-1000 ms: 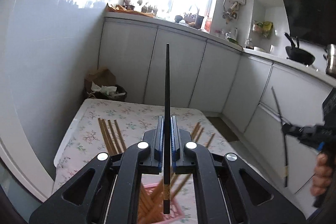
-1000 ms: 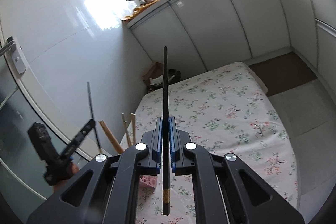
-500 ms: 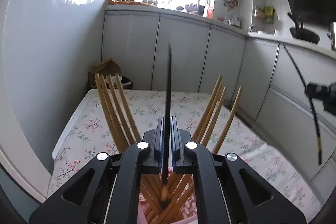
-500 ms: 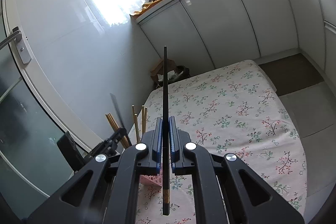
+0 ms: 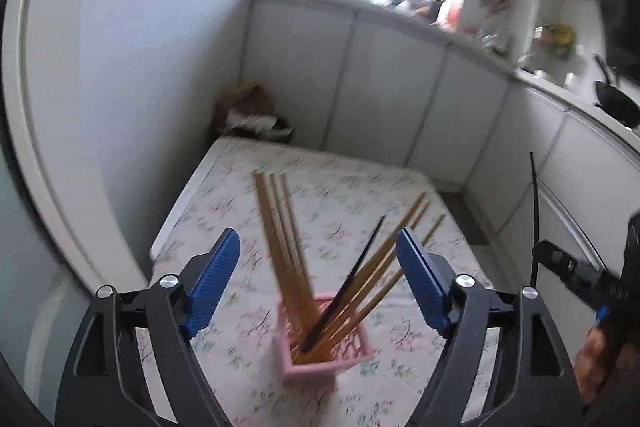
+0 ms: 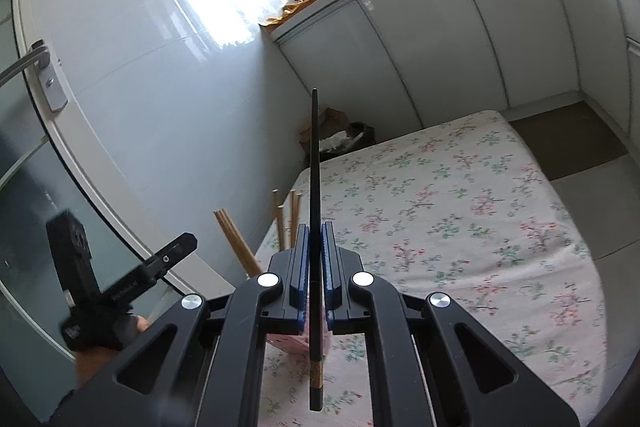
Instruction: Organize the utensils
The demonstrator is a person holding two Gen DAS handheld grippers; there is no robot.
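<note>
1. My left gripper [image 5: 318, 263] has just been opening; its blue pads [image 5: 212, 287] now stand wide apart, touching nothing, above the pink holder [image 5: 320, 367].
2. The pink holder sits on the floral tablecloth [image 5: 340, 195] near its front edge. Inside it lean two fans of wooden chopsticks [image 5: 280, 227], one tilted left, one right.
3. A black chopstick [image 5: 352, 279] stands in the holder, leaning right among the right-hand wooden ones, free of my pads.
4. My right gripper [image 6: 316, 263] is closed on a second black chopstick [image 6: 315, 167], which rises upright from between the pads and hangs below them with a gold band near its lower end.
5. In the right wrist view, the pink holder [image 6: 288, 341] shows only as a sliver behind the fingers, with wooden tips above.
6. The motion blur in the left view hides fine detail.
</note>
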